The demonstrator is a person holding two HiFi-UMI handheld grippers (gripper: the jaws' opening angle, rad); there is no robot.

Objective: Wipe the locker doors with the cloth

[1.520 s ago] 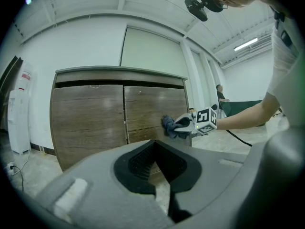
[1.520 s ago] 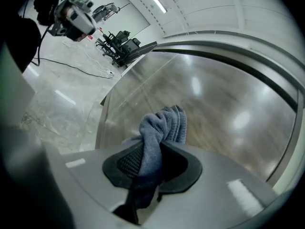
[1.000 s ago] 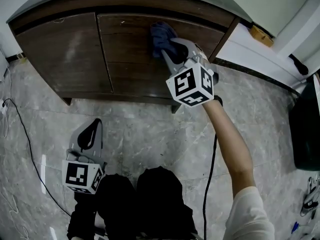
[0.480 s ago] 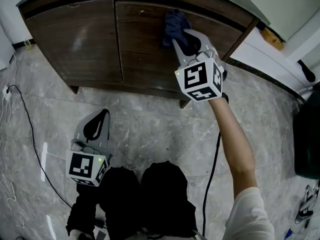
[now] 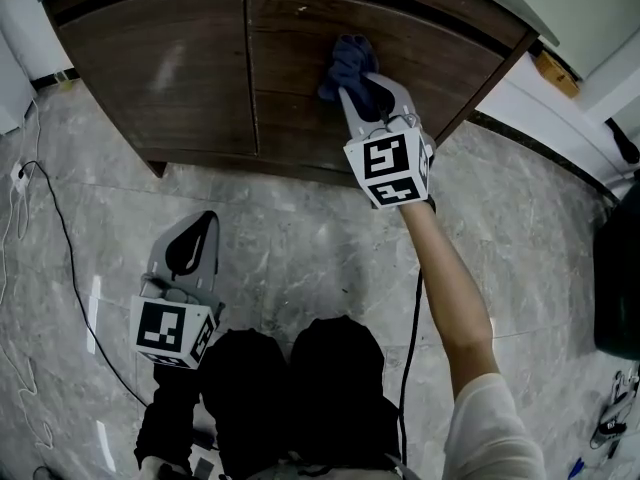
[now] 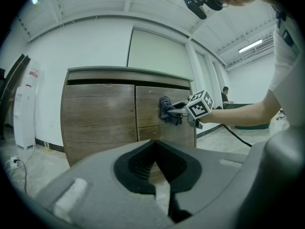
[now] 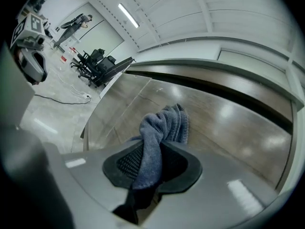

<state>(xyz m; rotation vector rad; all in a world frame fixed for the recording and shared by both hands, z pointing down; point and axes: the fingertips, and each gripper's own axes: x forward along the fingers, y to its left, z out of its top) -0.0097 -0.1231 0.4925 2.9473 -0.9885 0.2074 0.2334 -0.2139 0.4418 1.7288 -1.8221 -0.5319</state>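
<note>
A brown wooden cabinet stands at the top of the head view, with a left door [image 5: 160,58] and a right door [image 5: 430,58]. My right gripper [image 5: 365,96] is shut on a dark blue cloth [image 5: 348,60] and presses it flat against the right door, near that door's left part. In the right gripper view the cloth [image 7: 164,128] bunches out from between the jaws against the wood. The left gripper view shows the cloth [image 6: 167,112] on the right door [image 6: 150,128]. My left gripper [image 5: 203,223] hangs low over the floor, away from the cabinet, shut and empty.
Grey marble floor [image 5: 300,248] lies in front of the cabinet. A black cable [image 5: 60,258] runs along the left and another [image 5: 410,368] hangs from my right arm. White furniture [image 5: 560,108] adjoins the cabinet's right side. A dark object [image 5: 620,278] sits at the right edge.
My right gripper has slid the cloth down the right door and a little toward the seam between the doors. The left gripper has stayed low by my knees.
</note>
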